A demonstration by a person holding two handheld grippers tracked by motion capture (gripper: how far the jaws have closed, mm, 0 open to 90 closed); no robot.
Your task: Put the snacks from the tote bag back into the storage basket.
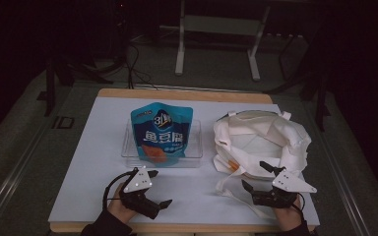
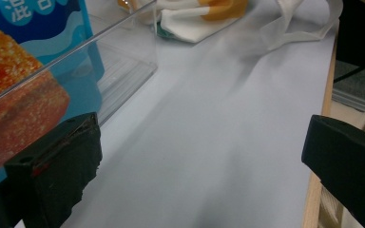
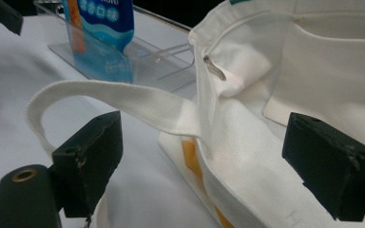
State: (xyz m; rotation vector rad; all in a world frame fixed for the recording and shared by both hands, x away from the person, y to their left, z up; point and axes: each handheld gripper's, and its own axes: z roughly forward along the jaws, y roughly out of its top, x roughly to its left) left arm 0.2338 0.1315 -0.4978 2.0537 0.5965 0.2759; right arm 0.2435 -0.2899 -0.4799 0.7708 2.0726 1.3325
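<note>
From the high view, a blue snack pouch (image 1: 161, 132) stands upright in a clear tray (image 1: 194, 147) at the middle of the white counter (image 1: 93, 162). A white tote bag (image 1: 258, 142) lies just beside the tray, on the side of the right claw. The left claw (image 1: 156, 189) hovers near the counter's front edge, just in front of the tray, jaws spread and holding nothing. The right claw (image 1: 256, 177) sits in front of the tote bag, jaws spread, one tip close to the bag's edge and a loose strap (image 1: 226, 189) trailing on the counter beside it. This looks like the approach step of packing the pouch into the bag, with neither thing gripped yet.

In the left gripper view, the left claw's jaws stand wide apart over bare counter. The tray wall (image 2: 76, 47) and the pouch (image 2: 19, 80) behind it lie just ahead of one jaw. I judge that the next move calls for rising over that wall to pinch the pouch near its top.

In the right gripper view, the right claw's jaws are spread on either side of the bag's rim (image 3: 204, 95), with the strap (image 3: 123, 97) arching across in front. The strap could snag a jaw, so the right claw would need to close on the rim itself to hold the mouth open.
</note>
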